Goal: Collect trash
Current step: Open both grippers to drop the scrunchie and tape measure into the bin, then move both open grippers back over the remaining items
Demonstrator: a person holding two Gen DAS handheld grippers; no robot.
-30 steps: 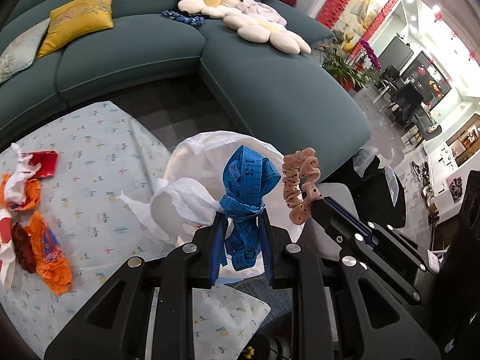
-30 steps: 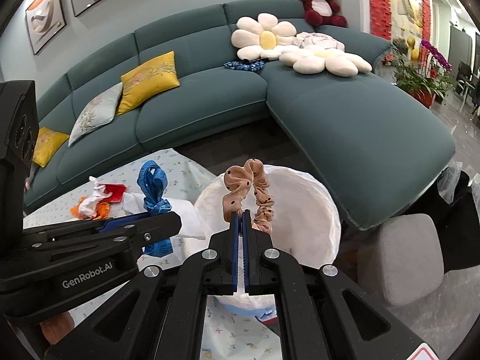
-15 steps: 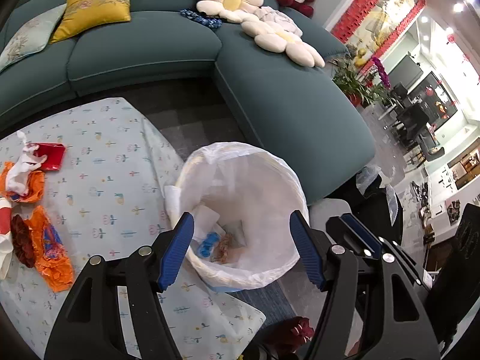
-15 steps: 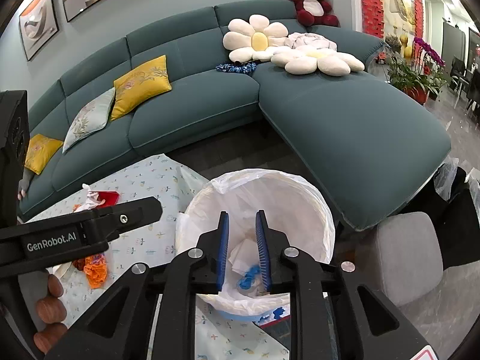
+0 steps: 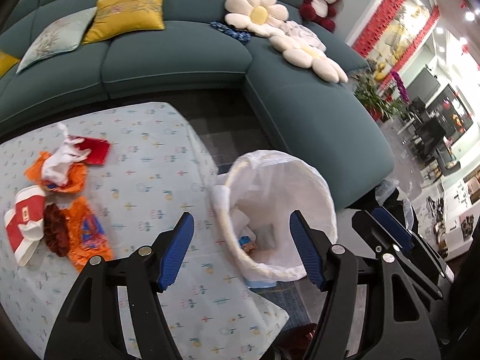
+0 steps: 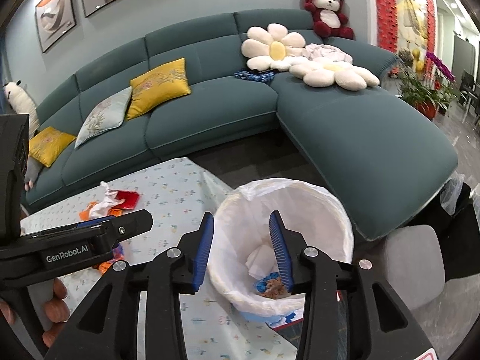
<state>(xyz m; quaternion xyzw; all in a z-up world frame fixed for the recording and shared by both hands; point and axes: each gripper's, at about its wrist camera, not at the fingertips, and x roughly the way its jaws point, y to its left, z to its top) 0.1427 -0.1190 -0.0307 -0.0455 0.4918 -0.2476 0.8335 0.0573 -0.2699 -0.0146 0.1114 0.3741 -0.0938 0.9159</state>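
Note:
A white-lined trash bin (image 5: 318,180) (image 6: 336,204) stands off the table's right edge. At its bottom lie white tissue (image 6: 261,259), the blue tape measure (image 6: 264,282) and the tan scrunchie (image 6: 274,288). My left gripper (image 5: 241,253) is open and empty above the table edge and the bin's near rim. My right gripper (image 6: 241,250) is open and empty above the bin. On the table at the left lie orange wrappers (image 5: 85,231), a white crumpled tissue (image 5: 61,157), a red packet (image 5: 97,150), a red-and-white paper cup (image 5: 22,219) and a dark brown scrunchie (image 5: 55,234).
The table carries a pale patterned cloth (image 5: 156,180). A teal sectional sofa (image 6: 210,96) with yellow and flower cushions stands behind. A grey stool (image 6: 411,264) stands right of the bin. The left gripper's body (image 6: 75,240) crosses the right wrist view at the left.
Both grippers opened and dropped the blue tape measure and the tan scrunchie into the bin. Both have since pulled back a little and the jaws stand wider.

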